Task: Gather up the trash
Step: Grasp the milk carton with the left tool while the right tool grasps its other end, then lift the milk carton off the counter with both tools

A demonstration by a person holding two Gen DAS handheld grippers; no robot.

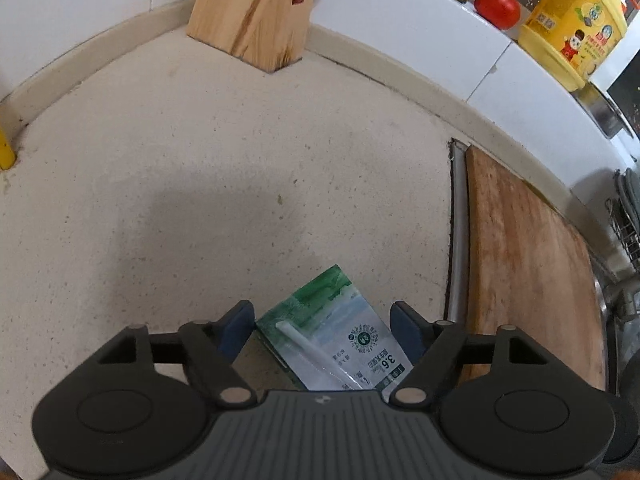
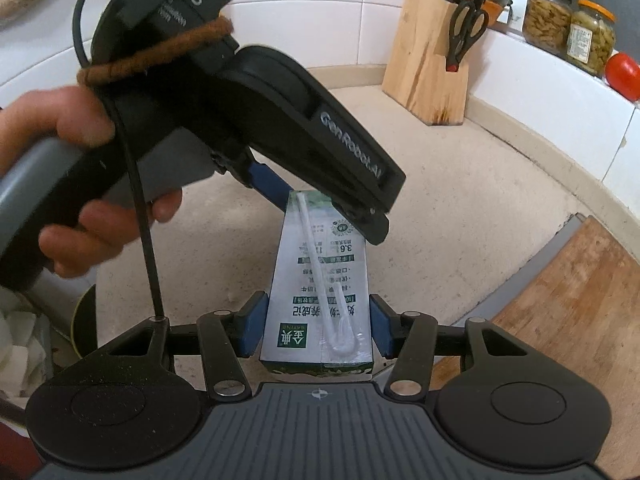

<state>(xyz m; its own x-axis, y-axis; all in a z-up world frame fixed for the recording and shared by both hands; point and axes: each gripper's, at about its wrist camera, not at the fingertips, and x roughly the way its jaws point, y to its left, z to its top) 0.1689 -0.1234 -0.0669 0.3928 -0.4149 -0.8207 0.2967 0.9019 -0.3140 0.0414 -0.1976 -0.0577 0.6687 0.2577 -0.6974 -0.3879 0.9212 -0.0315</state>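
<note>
Milk carton [image 2: 318,300] lies on countertop [image 1: 200,160], straddled at both ends. Left gripper [image 1: 322,326] spread. Right gripper [image 2: 318,322] spread, pads beside carton walls. Close squarely before lifting; avoid straw.

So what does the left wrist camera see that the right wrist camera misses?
Only the left wrist view shows the yellow oil jug on the ledge and a yellow object at the far left edge.

Only the right wrist view shows the person's hand holding the left gripper, two jars on the ledge, and scissors in the block.

Both show the milk carton with its straw, the knife block, the tomato, the cutting board and the countertop.
</note>
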